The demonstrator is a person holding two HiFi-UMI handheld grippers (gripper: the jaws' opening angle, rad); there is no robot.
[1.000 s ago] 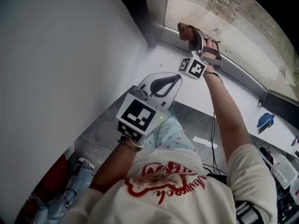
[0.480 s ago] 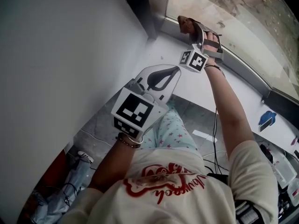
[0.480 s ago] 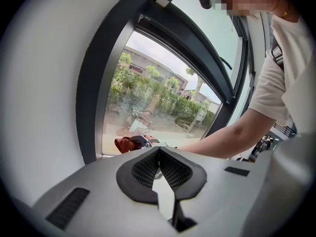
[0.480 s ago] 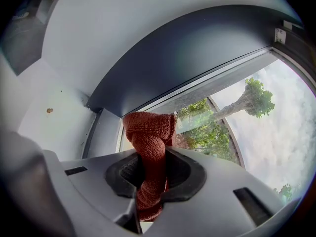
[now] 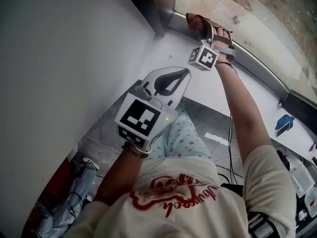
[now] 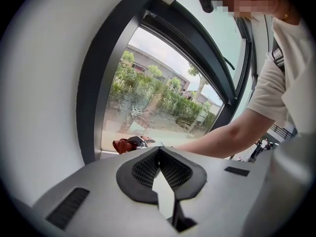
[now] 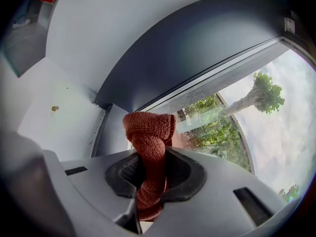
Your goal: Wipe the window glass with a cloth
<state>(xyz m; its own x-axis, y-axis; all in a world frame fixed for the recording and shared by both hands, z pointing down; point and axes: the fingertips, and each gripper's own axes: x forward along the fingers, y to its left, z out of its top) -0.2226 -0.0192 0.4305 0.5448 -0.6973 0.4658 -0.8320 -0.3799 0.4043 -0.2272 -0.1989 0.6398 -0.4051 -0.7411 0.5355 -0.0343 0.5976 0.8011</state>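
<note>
Window glass (image 5: 237, 19): reference surface.

Left hand-held gripper (image 6: 159, 153): well apart from the glass, jaws together, nothing between them.

Right hand-held gripper (image 7: 150, 158): at a lower corner of the glass, jaws clamped on the cloth (image 7: 148, 130).

Cloth: rust-red, bunched, protruding past the jaw tips toward the glass. Contact with the glass cannot be confirmed.

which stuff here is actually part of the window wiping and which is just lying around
In the job: red-brown cloth, clamped in the right gripper; window glass.
Lying about: blue object at the right; floor cables; left gripper, shut and empty.
</note>
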